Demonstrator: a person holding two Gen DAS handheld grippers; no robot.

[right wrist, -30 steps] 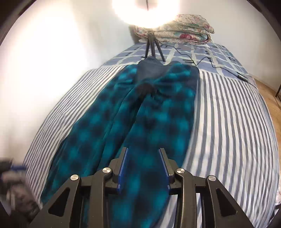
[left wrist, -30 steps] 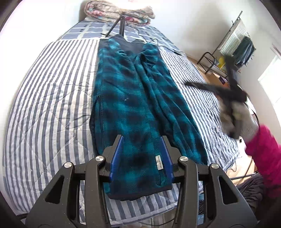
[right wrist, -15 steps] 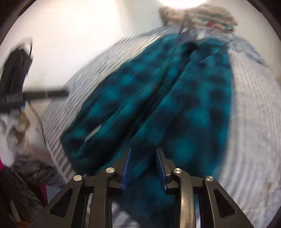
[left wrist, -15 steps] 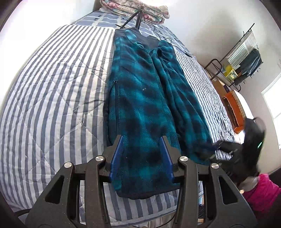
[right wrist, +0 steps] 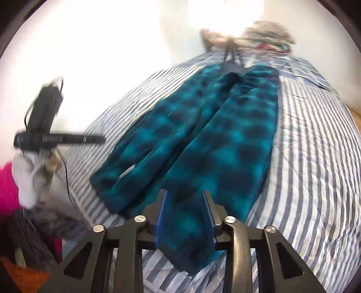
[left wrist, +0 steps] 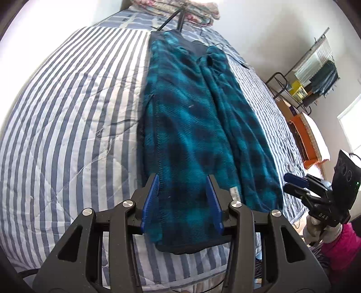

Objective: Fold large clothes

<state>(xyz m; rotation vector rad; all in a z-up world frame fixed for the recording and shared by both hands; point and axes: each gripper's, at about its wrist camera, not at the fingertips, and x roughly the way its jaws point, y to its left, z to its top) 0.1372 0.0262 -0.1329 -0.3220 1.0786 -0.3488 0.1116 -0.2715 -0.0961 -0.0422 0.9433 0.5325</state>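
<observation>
Striped bed [left wrist: 67, 117], teal plaid pants [left wrist: 187, 126] flat w/ legs lengthwise, tripod [left wrist: 178, 18], prob. pillows [left wrist: 198, 11] at head

Pyjama trousers [left wrist: 194, 126]: teal and black check, with dark navy cuffs and waistband.
Bedspread [left wrist: 67, 117]: blue-grey and white stripes; a checked blue-and-white panel at the upper centre of the frame.
Pillows [left wrist: 180, 6]: floral print in pink, green and cream, top of the frame.
Left gripper [left wrist: 181, 188]: black body, blue finger pads, silver screws.
Right gripper [right wrist: 183, 208]: black body, blue pads.
Sleeve [left wrist: 340, 245]: bright pink, lower right of the frame.
Rack [left wrist: 300, 83]: black frame, holding yellow and dark green items.
</observation>
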